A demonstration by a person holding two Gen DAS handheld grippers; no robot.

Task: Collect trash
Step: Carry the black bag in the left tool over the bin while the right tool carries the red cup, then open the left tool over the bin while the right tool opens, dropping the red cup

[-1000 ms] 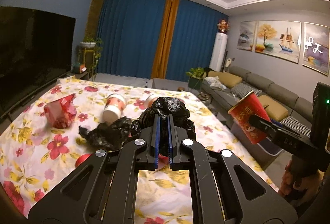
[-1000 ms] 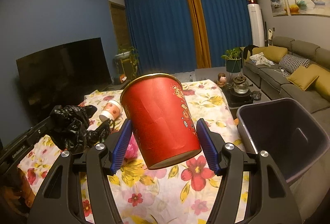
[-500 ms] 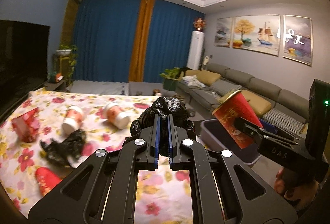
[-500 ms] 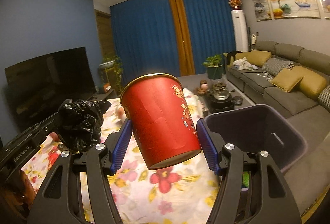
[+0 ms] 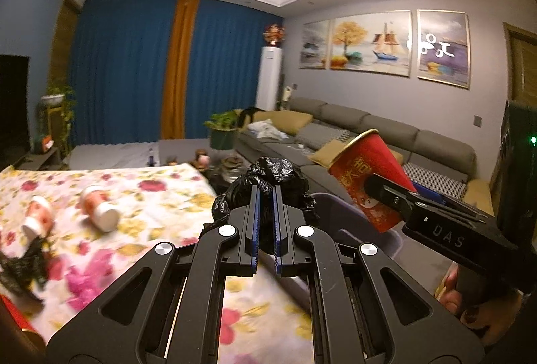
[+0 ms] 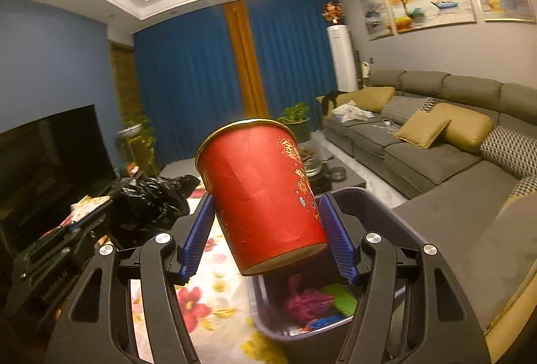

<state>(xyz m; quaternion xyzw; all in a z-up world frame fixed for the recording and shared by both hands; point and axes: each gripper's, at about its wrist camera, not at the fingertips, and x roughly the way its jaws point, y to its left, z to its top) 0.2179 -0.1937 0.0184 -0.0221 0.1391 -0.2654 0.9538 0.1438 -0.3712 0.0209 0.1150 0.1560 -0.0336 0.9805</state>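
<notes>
Carried toward a grey plastic bin (image 6: pixel 382 213) beside a flower-print tablecloth (image 5: pixel 141 193): two pieces of trash, one per gripper. Clamped between the blue pads of the right gripper (image 6: pixel 265 231), a red paper cup (image 6: pixel 261 196), gold rim up and tilted away, base hanging just above the bin's near edge. Pinched tight in the near-closed left gripper (image 5: pixel 265 224), a crumpled black plastic bag (image 5: pixel 268 179), bunched above and ahead of the fingertips. Seen from the left wrist, the bin's rim (image 5: pixel 332 199) just beyond and right of the bag, partly hidden behind it. Inside the bin, pink, green and blue scraps. Closer to the opening by the look of it: the right gripper, with the cup's long axis leaning over the cavity, so probably a short reach forward and a release. For the left, likely a swing rightward first. Lying on the cloth to the left, two white-and-orange cups (image 5: pixel 100 213) on their sides and another dark bag (image 5: pixel 20 266), blurred.
</notes>
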